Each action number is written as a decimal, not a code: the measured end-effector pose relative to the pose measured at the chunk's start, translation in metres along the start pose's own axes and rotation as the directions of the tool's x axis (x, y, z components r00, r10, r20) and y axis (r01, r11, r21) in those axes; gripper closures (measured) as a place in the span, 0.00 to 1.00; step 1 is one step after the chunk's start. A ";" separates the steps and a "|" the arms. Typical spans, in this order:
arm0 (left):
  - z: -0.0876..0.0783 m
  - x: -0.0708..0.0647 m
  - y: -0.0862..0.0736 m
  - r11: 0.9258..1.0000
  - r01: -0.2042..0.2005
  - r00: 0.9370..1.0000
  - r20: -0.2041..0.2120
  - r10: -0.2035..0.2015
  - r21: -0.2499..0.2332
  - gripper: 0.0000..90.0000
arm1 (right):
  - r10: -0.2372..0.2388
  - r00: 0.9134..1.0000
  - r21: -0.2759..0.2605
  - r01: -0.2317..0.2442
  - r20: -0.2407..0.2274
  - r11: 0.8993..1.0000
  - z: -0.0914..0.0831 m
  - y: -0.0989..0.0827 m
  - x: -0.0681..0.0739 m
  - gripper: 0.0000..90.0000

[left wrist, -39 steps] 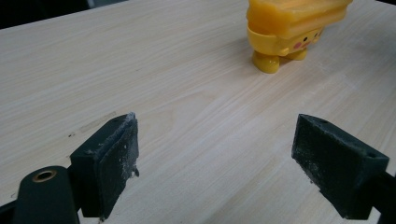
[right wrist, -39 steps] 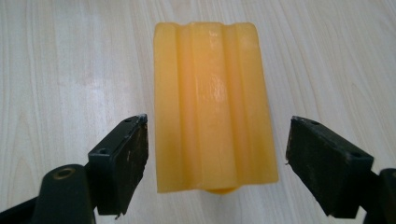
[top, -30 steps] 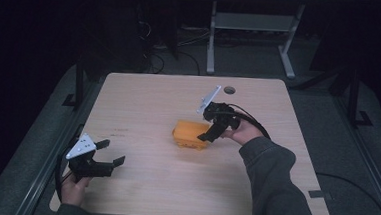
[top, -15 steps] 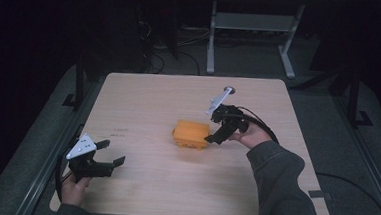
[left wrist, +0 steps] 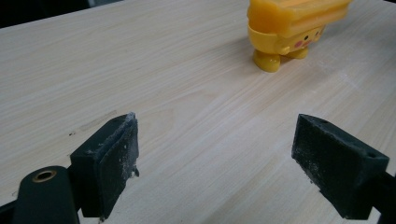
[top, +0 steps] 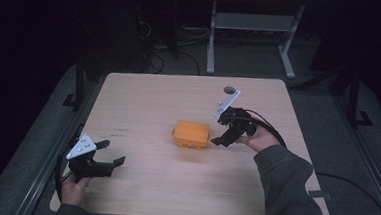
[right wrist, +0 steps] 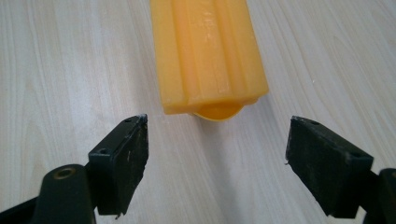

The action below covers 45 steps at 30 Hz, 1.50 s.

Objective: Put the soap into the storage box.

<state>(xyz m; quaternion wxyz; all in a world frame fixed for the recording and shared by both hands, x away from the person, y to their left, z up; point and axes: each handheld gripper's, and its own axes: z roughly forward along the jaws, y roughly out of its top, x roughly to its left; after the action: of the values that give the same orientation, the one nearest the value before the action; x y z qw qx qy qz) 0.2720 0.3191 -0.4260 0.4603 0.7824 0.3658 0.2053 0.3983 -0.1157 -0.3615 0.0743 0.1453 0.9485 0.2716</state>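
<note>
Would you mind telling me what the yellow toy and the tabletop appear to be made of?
The yellow toy looks like moulded plastic: smooth, slightly glossy, with rounded feet and a printed pink cheek. The table shows pale wood grain with a matte finish; whether it is solid wood or laminate cannot be told.

Dim rm: wood table [top: 144, 94], grey floor [top: 251, 66].

The left gripper [top: 109, 152] is resting low at the near left of the tabletop [top: 149, 100], its jaws standing wide apart and gripping nothing, with the left hand [top: 73, 189] wrapping its handle from below. The right gripper [top: 225, 132] is hovering at the right side, jaws spread wide as well, the right hand [top: 257, 139] holding it, and the grey sleeve [top: 283, 188] is reaching in from the bottom edge.
</note>
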 end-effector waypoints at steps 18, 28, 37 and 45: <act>0.001 -0.001 0.000 1.000 0.000 1.000 0.001 0.000 0.004 0.16 | 0.046 0.999 -0.006 -0.046 0.004 0.999 -0.009 -0.028 0.007 0.23; 0.002 -0.001 0.000 1.000 -0.007 1.000 0.002 0.007 0.010 0.16 | 0.080 0.997 -0.009 -0.080 0.011 0.997 -0.012 -0.050 0.013 0.23; 0.002 -0.002 0.000 1.000 -0.004 1.000 0.001 0.004 0.009 0.16 | 0.106 0.994 -0.023 -0.106 0.016 0.994 -0.018 -0.068 0.019 0.23; 0.002 -0.002 0.000 1.000 -0.009 1.000 -0.001 0.009 0.010 0.16 | 0.133 0.991 -0.036 -0.132 0.021 0.991 -0.019 -0.089 0.027 0.23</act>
<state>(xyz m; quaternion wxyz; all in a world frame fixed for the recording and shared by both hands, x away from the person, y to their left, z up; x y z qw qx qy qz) 0.2722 0.3165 -0.4272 0.4551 0.7863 0.3637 0.2057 0.3479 -0.1893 -0.3948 0.0699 0.2099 0.9309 0.2907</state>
